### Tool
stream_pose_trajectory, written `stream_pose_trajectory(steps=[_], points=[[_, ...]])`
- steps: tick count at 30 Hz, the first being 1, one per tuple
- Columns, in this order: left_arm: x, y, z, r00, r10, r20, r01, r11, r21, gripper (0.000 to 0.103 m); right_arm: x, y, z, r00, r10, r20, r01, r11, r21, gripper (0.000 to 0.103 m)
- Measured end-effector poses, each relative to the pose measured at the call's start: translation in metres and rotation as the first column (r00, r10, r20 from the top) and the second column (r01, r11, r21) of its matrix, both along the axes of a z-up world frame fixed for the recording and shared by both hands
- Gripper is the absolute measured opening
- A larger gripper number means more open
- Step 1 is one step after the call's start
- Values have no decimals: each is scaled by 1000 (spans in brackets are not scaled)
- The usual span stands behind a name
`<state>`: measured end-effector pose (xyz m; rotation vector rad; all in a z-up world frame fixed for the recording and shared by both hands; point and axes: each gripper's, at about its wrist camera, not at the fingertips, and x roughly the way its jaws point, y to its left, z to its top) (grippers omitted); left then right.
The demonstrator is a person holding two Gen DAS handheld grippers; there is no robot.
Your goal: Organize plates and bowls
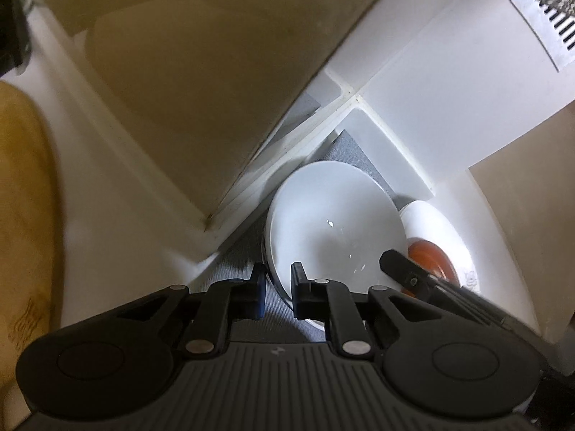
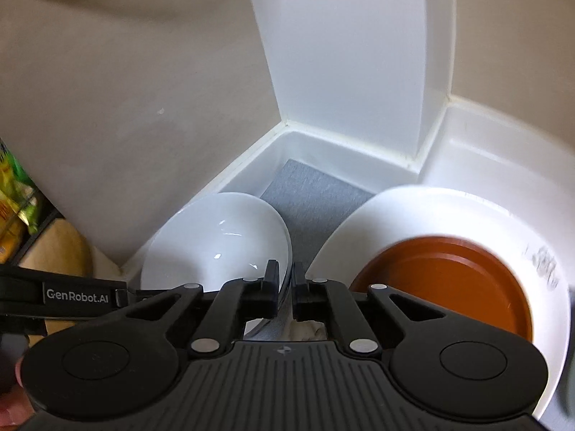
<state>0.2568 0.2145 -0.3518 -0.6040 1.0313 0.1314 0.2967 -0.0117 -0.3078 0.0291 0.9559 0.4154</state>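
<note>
A white bowl [image 1: 330, 226] sits on the grey liner [image 1: 248, 255] of a white cabinet shelf; it also shows in the right wrist view [image 2: 215, 240]. My left gripper [image 1: 278, 280] straddles the bowl's near rim, jaws narrowly apart, and grips it. To its right a white plate [image 2: 431, 212] carries a smaller orange-brown plate [image 2: 445, 276]; both also show in the left wrist view, the white plate [image 1: 435, 222] and the orange-brown one [image 1: 427, 255]. My right gripper [image 2: 285, 283] hangs in the gap between bowl and plate, jaws nearly closed, holding nothing visible.
The shelf is boxed in by white cabinet walls [image 2: 345, 72] and a beige door panel [image 1: 201, 82]. Grey liner [image 2: 316, 194] lies bare behind the dishes. A yellow cloth [image 1: 25, 197] is at the far left. Green packets [image 2: 14, 194] stand outside the cabinet.
</note>
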Motion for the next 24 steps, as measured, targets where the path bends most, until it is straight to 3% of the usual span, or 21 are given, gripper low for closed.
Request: stream_pose_trajectory(steps=[7, 13, 18, 24], points=[[-15, -41, 58, 997, -31, 77, 28, 999, 46, 15, -24, -35, 36, 997, -75, 26, 71, 992, 109, 7], [4, -129, 87, 975, -174, 139, 173, 985, 19, 15, -50, -111, 86, 973, -205, 106, 193, 975, 111, 8], [31, -227, 73, 943, -313, 110, 314, 949, 12, 15, -68, -196, 97, 930, -346, 122, 339, 938, 74, 9], [52, -306, 26, 914, -406, 16, 406, 914, -2, 15, -80, -273, 65, 884, -465, 50, 464, 886, 23, 8]])
